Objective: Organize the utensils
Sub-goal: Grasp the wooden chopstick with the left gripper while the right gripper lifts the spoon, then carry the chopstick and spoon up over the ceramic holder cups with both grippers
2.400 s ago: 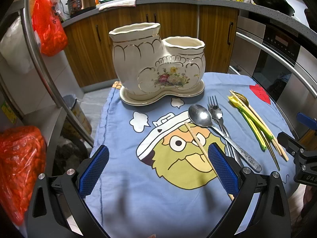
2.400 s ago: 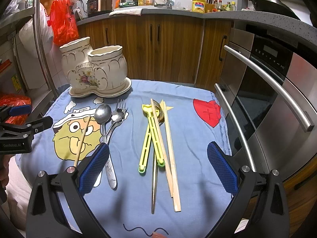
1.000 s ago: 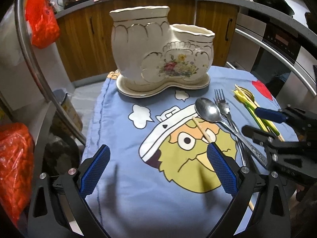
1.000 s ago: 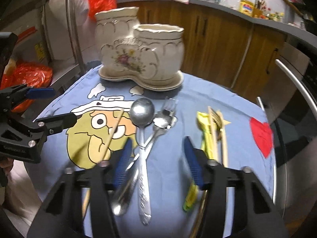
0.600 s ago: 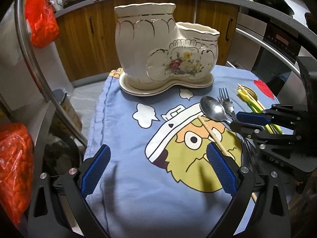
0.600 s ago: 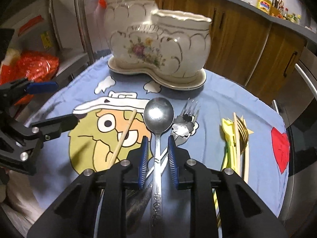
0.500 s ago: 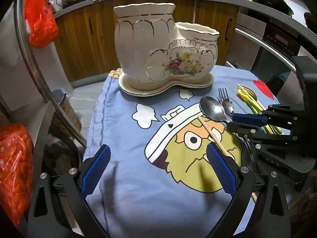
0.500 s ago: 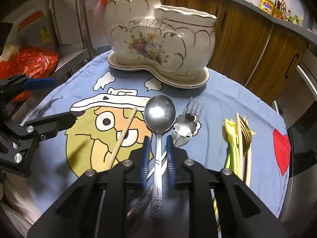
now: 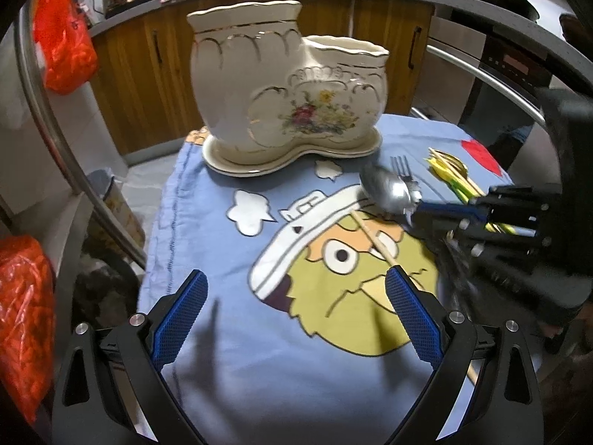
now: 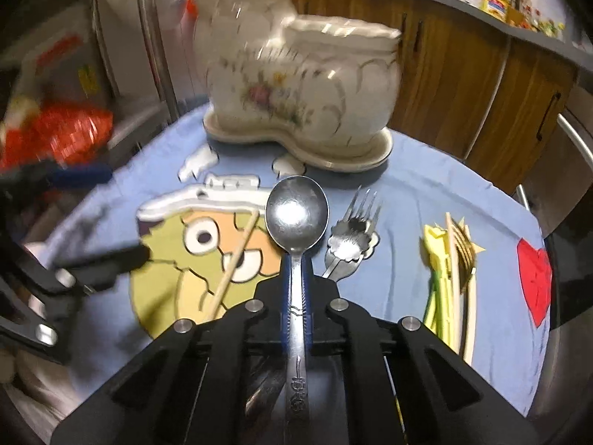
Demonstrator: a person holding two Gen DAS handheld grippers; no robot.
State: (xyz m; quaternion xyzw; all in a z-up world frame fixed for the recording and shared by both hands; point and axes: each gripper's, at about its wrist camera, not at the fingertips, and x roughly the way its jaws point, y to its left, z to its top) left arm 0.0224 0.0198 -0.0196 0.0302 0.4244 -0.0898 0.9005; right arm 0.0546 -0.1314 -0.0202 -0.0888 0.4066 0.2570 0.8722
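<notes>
A steel spoon (image 10: pixel 296 218) lies between the blue pads of my right gripper (image 10: pixel 294 270), whose jaws are closing and press on its handle; the bowl points toward the cream ceramic utensil holder (image 10: pixel 296 74). In the left wrist view the spoon (image 9: pixel 385 191) sticks out of the right gripper (image 9: pixel 418 215), just above the blue cartoon cloth (image 9: pixel 229 363). A fork (image 10: pixel 352 237), a wooden chopstick (image 10: pixel 233 263) and yellow-green utensils (image 10: pixel 439 278) lie on the cloth. My left gripper (image 9: pixel 294 315) hovers open over the cloth, in front of the holder (image 9: pixel 289 100), with nothing between its pads.
Red plastic bags (image 9: pixel 22 315) hang at the left beside a steel rail (image 9: pixel 55 129). An oven with a long bar handle (image 9: pixel 481 78) stands at the right, with wooden cabinets (image 9: pixel 148 74) behind the table. A red heart patch (image 10: pixel 533 278) marks the cloth's right edge.
My right gripper moved left over the spoon, closed its jaws on the handle, and the spoon's bowl now looks raised off the cloth. The left gripper stayed nearly still and open.
</notes>
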